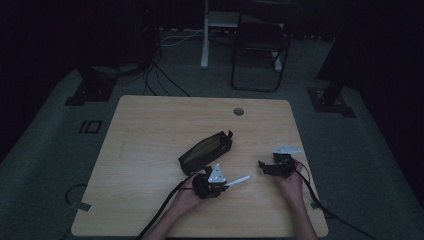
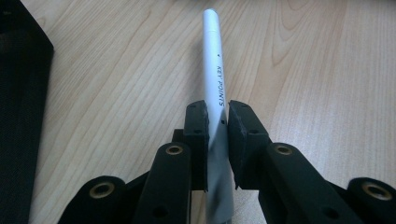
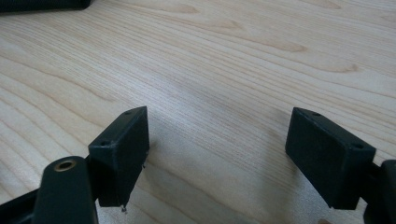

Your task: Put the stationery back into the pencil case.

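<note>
The left gripper [image 2: 216, 123] clamps a slim white plastic pen [image 2: 215, 79] low on its barrel, just right of the black fabric pencil case [image 1: 206, 151]; light, stiff, slippery, so grip mid-barrel; the right gripper [image 3: 217, 154] gapes empty

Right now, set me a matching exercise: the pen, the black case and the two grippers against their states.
Things:
1. white pen
2. black case
3. left gripper
4. right gripper

States:
A. jaws wide apart, nothing between them
B. lying on the table, zip open
C. clamped between two black pads
D. shut on a slim white barrel

Pairs: 1-C, 2-B, 3-D, 4-A
</note>
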Demonstrator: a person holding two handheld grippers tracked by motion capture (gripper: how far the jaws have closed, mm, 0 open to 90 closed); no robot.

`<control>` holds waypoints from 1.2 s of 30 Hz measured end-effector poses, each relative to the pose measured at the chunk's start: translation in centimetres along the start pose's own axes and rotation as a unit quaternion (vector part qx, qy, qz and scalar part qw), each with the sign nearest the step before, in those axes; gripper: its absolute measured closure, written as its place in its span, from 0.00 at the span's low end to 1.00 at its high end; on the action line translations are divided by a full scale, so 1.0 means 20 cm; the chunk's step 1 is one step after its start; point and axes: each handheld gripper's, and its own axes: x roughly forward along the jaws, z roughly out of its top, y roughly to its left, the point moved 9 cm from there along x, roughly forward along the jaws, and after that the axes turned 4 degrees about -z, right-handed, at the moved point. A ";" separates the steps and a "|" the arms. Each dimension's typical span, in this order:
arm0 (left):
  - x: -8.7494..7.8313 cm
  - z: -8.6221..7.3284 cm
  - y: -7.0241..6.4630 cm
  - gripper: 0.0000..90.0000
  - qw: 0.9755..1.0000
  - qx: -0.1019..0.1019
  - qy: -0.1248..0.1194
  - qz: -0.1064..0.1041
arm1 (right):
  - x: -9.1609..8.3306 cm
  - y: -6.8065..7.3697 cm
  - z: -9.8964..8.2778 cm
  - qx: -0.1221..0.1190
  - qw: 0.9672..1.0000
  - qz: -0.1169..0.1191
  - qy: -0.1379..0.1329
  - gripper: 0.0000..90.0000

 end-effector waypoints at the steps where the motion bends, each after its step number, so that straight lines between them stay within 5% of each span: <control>1: 0.00 0.00 0.00 0.88 1.000 0.000 -0.001 0.000 | 0.00 0.00 0.00 0.000 1.000 0.000 0.000 0.24; 36: -0.19 0.06 0.04 0.88 1.000 0.010 -0.026 0.013 | 0.00 0.00 0.00 0.000 1.000 0.000 0.000 0.24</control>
